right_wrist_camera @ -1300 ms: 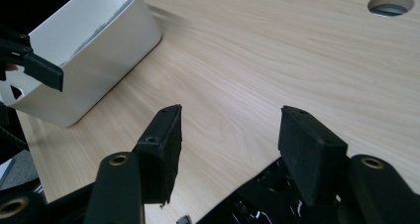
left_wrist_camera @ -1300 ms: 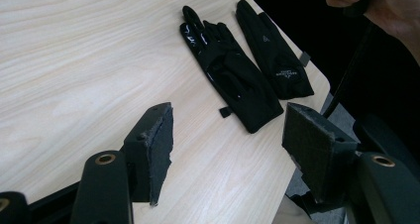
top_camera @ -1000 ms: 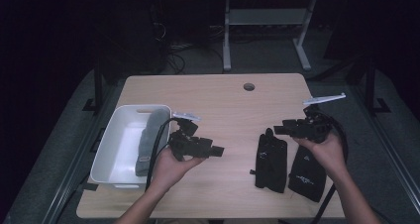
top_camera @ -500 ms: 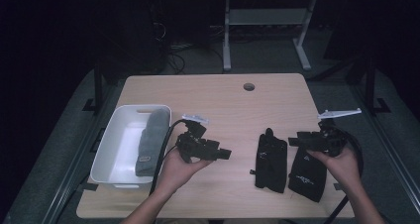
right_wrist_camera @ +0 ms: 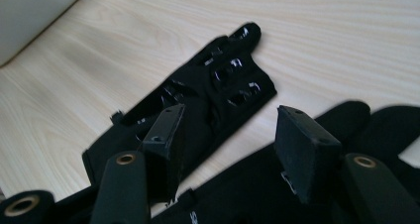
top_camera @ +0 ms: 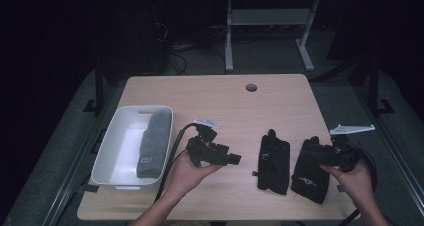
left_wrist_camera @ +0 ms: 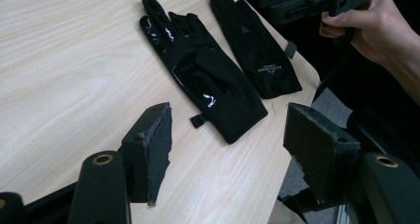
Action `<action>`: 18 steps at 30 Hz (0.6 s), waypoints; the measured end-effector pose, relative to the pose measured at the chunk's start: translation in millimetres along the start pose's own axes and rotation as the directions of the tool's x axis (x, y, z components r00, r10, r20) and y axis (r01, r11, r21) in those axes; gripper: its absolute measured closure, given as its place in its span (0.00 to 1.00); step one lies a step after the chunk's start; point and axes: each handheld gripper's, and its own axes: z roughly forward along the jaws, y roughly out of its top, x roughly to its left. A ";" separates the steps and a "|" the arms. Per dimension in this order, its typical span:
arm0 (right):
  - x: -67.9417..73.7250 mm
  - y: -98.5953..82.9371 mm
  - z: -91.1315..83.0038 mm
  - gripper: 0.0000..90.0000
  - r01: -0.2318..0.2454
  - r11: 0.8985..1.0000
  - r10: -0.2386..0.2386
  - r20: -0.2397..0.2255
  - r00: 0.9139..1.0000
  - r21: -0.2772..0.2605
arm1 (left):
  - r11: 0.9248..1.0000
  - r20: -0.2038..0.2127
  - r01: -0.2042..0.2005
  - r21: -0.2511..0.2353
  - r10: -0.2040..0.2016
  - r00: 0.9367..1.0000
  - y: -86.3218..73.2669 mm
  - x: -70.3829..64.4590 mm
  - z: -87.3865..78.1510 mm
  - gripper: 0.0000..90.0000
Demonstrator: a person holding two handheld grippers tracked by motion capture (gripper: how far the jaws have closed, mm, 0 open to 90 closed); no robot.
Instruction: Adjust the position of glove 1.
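Both grippers are open and hold nothing. The left gripper hovers at lower centre, the right gripper at lower right over two black gloves. A white bin sits at left.

Pale, smooth wood grain is shown by the table. Both black gloves appear as matt cloth with glossy grip prints. A glossy white plastic tub holds grey cloth.
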 end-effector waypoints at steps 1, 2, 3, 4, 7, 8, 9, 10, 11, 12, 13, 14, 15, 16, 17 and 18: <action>-0.5 -2.7 -0.5 0.50 -0.002 1.000 0.002 0.003 1.000 0.003 | 1.000 0.002 -0.001 0.003 0.001 1.000 0.0 -0.7 0.8 0.39; -1.0 -5.4 -0.9 0.51 -0.004 1.000 0.004 0.007 1.000 0.003 | 1.000 0.003 -0.002 0.003 0.002 1.000 -0.1 -1.2 2.2 0.39; -1.7 -8.9 -1.2 0.51 -0.004 1.000 0.004 0.011 1.000 0.005 | 1.000 0.006 -0.003 0.005 0.003 1.000 -0.2 -1.3 2.8 0.39; -2.3 -11.0 -1.2 0.51 -0.004 1.000 0.004 0.011 1.000 0.007 | 1.000 0.007 -0.002 0.005 0.002 1.000 -0.5 -1.7 3.9 0.39; -5.0 -19.0 -1.8 0.51 -0.006 1.000 0.006 0.019 1.000 0.009 | 1.000 0.013 -0.004 0.013 0.004 1.000 -1.2 -2.2 6.8 0.37; -6.6 -21.6 -1.9 0.51 -0.004 1.000 0.004 0.023 1.000 0.010 | 1.000 0.015 -0.005 0.014 0.004 1.000 -1.4 -2.3 7.8 0.37; -7.6 -24.0 -1.9 0.51 -0.007 1.000 0.007 0.028 1.000 0.006 | 1.000 0.015 -0.001 0.013 0.001 1.000 -1.7 -2.8 9.0 0.37; -9.1 -26.9 -2.5 0.51 -0.008 1.000 0.008 0.028 1.000 0.007 | 1.000 0.016 -0.004 0.014 0.004 1.000 -1.8 -2.7 9.6 0.37; -10.0 -28.5 -2.6 0.51 -0.007 1.000 0.007 0.031 0.999 0.007 | 1.000 0.018 -0.002 0.014 0.001 1.000 -1.8 -2.9 10.8 0.37; -10.9 -31.1 -2.8 0.51 -0.010 1.000 0.010 0.042 0.999 0.009 | 1.000 0.018 -0.004 0.017 0.003 1.000 -1.8 -2.8 11.3 0.37; -11.8 -32.8 -3.1 0.51 -0.008 1.000 0.008 0.043 0.999 0.010 | 1.000 0.018 -0.005 0.017 0.004 1.000 -1.7 -2.9 12.0 0.37; -12.8 -34.8 -3.1 0.51 -0.012 1.000 0.012 0.045 0.999 0.015 | 1.000 0.020 -0.004 0.015 0.004 1.000 -1.9 -3.2 13.1 0.37; -13.7 -36.6 -3.1 0.51 -0.013 1.000 0.012 0.049 0.999 0.017 | 1.000 0.020 -0.004 0.015 0.004 1.000 -2.0 -3.5 14.1 0.37; -14.3 -38.5 -3.1 0.52 -0.013 1.000 0.011 0.056 0.998 0.018 | 1.000 0.022 -0.005 0.018 0.004 1.000 -1.9 -3.6 14.9 0.37; -15.2 -40.3 -3.0 0.52 -0.011 1.000 0.010 0.058 0.998 0.020 | 1.000 0.025 -0.007 0.017 0.006 1.000 -2.1 -3.7 15.9 0.37; -16.0 -42.0 -2.4 0.52 -0.011 1.000 0.009 0.063 0.998 0.023 | 1.000 0.024 -0.008 0.016 0.008 1.000 -2.3 -3.9 16.8 0.37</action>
